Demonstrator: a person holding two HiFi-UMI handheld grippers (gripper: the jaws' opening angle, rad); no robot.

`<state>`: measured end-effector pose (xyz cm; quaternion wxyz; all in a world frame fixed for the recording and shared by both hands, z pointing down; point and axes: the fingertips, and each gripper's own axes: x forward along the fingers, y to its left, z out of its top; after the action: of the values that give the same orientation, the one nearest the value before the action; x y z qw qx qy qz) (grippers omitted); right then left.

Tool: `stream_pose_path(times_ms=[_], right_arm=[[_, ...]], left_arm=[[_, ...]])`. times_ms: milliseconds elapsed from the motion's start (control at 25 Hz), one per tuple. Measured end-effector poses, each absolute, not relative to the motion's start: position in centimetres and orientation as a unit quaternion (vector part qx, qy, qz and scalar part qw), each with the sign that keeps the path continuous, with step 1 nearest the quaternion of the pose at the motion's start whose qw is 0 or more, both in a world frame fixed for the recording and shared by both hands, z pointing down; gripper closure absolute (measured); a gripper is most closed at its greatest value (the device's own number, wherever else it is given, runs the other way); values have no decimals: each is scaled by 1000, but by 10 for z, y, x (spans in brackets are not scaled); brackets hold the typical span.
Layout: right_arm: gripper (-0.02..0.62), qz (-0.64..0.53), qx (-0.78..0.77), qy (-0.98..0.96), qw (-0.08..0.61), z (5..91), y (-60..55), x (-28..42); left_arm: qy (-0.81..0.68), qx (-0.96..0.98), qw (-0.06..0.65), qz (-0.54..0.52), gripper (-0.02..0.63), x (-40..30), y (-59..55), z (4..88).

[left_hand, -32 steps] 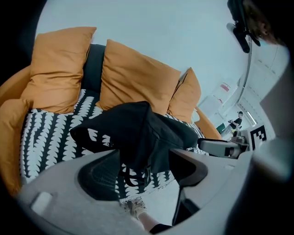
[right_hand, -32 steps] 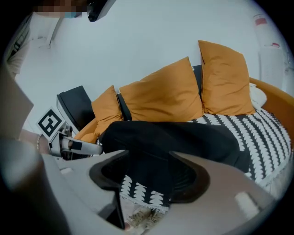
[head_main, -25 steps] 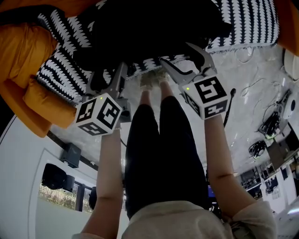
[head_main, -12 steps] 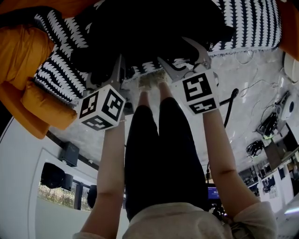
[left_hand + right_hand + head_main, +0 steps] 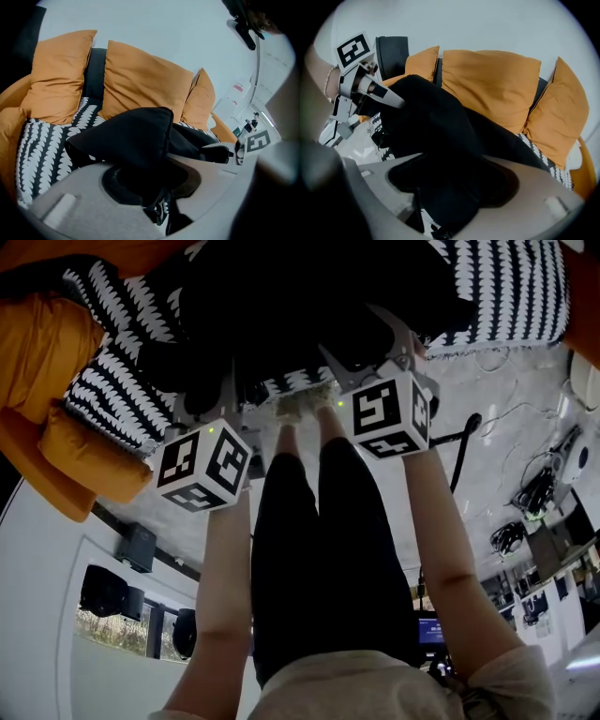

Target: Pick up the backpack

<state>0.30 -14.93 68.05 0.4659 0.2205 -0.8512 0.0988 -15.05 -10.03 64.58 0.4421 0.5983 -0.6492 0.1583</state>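
Leftmost, the arm of an orange sofa [image 5: 89, 460] is bulging out, with orange cushions [image 5: 140, 79] leaning upright along the back and a black-and-white patterned throw [image 5: 112, 381] spreading across the seat.

Next, the left gripper [image 5: 225, 395], with its marker cube [image 5: 199, 470] facing up, is pointing steeply down at the front of the seat. Its jaws are closing, and its own view is showing them pinching a fold of black fabric that is filling the hollow between them.

Centre: the backpack [image 5: 309, 296], black and slumped, is lying on the patterned throw near the front of the seat, in front of the cushions. Both grippers are reaching into its near side.

Below it in the head view, the person's legs [image 5: 319, 549], in black trousers, are standing between the two grippers, with the feet just beside the sofa's front.

Right of centre, the right gripper [image 5: 366, 343] is pointing down into the same bag. Its jaws are standing apart astride a thick bulge of the backpack, which is filling the gap between them, and the pads are not visibly pressing on it.

Rightmost, a pale marbled floor [image 5: 506, 418] is running out from the sofa, with cables [image 5: 539, 488] lying on it well apart from the bag.
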Motion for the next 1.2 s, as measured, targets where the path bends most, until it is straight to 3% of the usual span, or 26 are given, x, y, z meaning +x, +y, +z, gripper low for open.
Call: stream_pose_path(times_ms=[320, 760, 1200], right_arm=[[255, 17, 197, -842, 503, 691, -156, -1], [257, 59, 169, -845, 505, 715, -166, -9], [499, 84, 180, -846, 494, 700, -153, -15]], left_arm=[[-659, 592, 448, 119, 518, -158, -104, 634], [-650, 608, 446, 90, 525, -155, -105, 637], [-654, 606, 449, 55, 525, -154, -102, 626]])
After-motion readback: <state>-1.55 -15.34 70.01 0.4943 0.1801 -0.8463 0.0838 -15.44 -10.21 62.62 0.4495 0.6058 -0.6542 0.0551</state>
